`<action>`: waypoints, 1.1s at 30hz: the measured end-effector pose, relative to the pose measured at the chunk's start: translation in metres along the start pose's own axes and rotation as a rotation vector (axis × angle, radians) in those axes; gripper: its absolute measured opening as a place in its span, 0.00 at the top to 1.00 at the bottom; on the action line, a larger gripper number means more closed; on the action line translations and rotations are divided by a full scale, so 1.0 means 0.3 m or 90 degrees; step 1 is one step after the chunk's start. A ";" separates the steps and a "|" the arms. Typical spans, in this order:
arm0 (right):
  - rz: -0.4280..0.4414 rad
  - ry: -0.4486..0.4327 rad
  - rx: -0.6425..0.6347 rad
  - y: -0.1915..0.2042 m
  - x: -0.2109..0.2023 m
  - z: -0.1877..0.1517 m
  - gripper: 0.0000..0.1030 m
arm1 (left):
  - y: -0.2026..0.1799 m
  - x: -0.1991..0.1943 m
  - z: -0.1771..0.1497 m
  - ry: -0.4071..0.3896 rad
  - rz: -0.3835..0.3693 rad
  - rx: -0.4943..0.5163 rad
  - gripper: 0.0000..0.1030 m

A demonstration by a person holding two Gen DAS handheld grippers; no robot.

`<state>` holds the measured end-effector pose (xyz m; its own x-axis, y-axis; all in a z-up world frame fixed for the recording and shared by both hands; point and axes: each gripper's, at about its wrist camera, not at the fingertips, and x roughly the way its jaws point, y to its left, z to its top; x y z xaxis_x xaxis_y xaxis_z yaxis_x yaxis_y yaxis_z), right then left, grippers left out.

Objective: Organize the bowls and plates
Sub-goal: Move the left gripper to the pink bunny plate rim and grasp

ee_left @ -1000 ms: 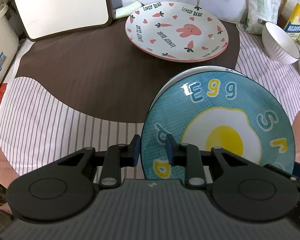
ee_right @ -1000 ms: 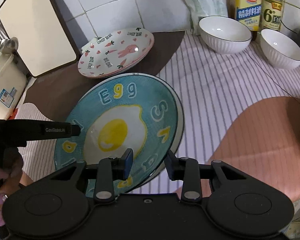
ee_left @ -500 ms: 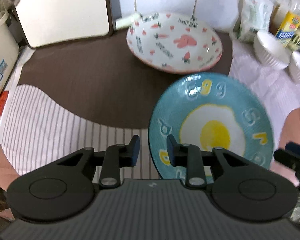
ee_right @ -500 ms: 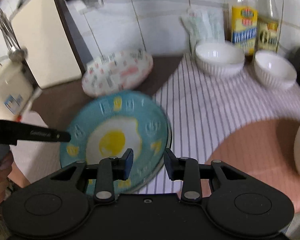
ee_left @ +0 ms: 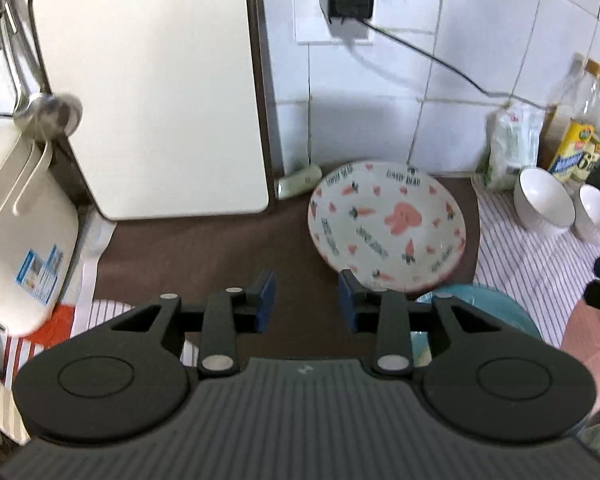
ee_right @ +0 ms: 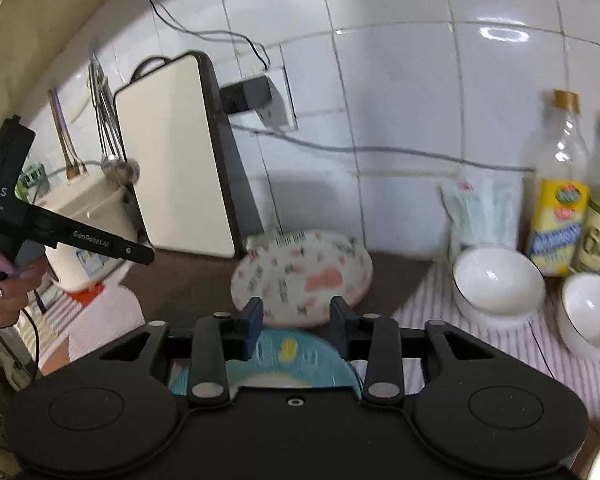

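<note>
Countertop (ee_left: 204, 248): blue plate (ee_right: 300, 356) lying flat.

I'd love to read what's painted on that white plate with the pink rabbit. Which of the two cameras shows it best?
The left wrist view. There the rabbit plate faces the camera almost fully, with the pink rabbit, carrots, hearts and lettering showing, only slightly blurred. In the right wrist view the same plate is seen at a flatter angle and smeared by motion, so its pattern is hardly readable.

bunny plate (ee_left: 386, 226) behind egg plate (ee_left: 496, 304) | 2 bowls (ee_left: 544, 202) right | board (ee_left: 156, 88) left-rear
</note>
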<state>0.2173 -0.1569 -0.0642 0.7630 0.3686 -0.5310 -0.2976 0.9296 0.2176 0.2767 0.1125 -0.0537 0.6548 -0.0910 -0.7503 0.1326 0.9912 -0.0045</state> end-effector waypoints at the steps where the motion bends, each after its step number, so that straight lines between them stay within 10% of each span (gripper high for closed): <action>1: 0.004 -0.012 -0.002 -0.007 0.029 0.003 0.48 | 0.003 0.010 0.010 -0.005 -0.003 -0.002 0.60; 17: -0.016 0.082 0.063 -0.240 0.549 0.003 0.38 | -0.034 0.409 0.030 -0.011 -0.033 -0.050 0.39; 33: 0.034 0.146 0.134 -0.267 0.692 -0.018 0.39 | -0.010 0.586 -0.020 0.071 -0.051 -0.085 0.53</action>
<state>0.3965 -0.1549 -0.1963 0.5929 0.4307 -0.6804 -0.1896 0.8959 0.4019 0.3869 0.0941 -0.1896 0.5585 -0.1661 -0.8127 0.0766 0.9859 -0.1489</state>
